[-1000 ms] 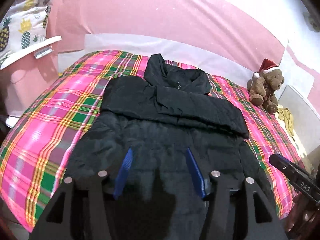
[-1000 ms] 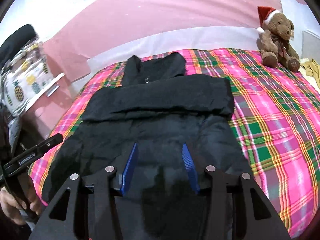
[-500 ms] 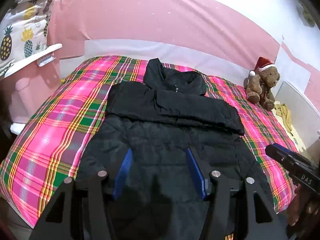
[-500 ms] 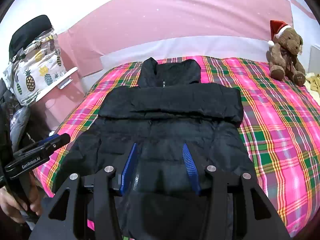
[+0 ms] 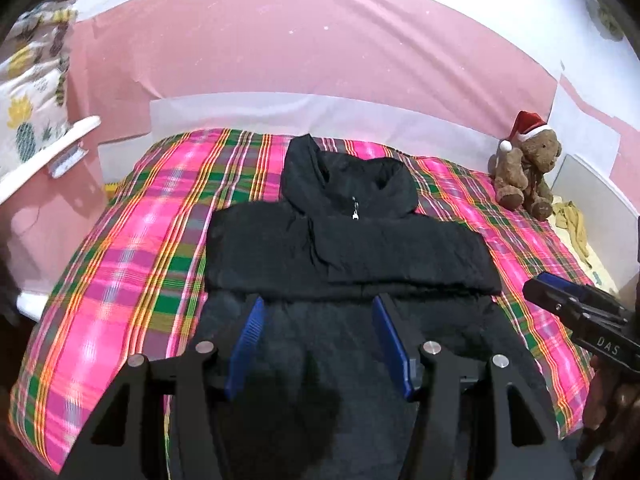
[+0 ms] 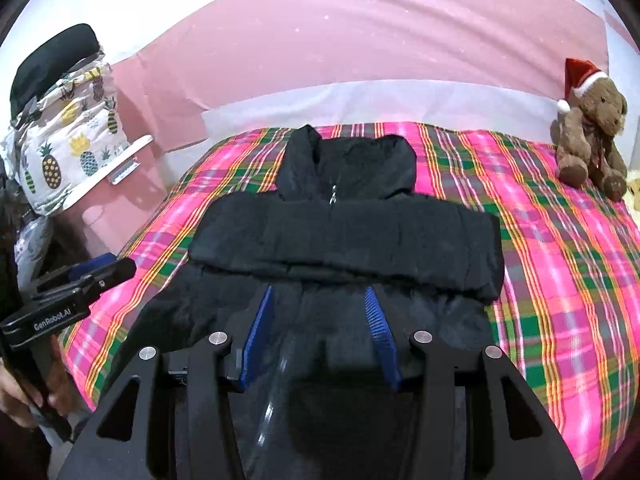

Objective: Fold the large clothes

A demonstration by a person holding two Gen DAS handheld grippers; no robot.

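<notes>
Nearest, both grippers hang over the hem end of the black puffer jacket point(image 5: 352, 264): left gripper point(image 5: 318, 342) and right gripper point(image 6: 318, 334), jaws apart, nothing between the pads. The jacket lies flat on the plaid bedspread point(image 5: 132, 248), sleeves folded across its chest, hood point(image 6: 348, 162) at its far end. Risks: slick padded fabric could slip from a shallow pinch; uneven lifting could spill the sleeve fold. Beyond the jacket's right shoulder sits a teddy bear point(image 6: 590, 132), clear of it.

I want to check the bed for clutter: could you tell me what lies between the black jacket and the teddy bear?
Only bare plaid bedspread lies between the black jacket and the teddy bear; the right wrist view shows it best.
</notes>
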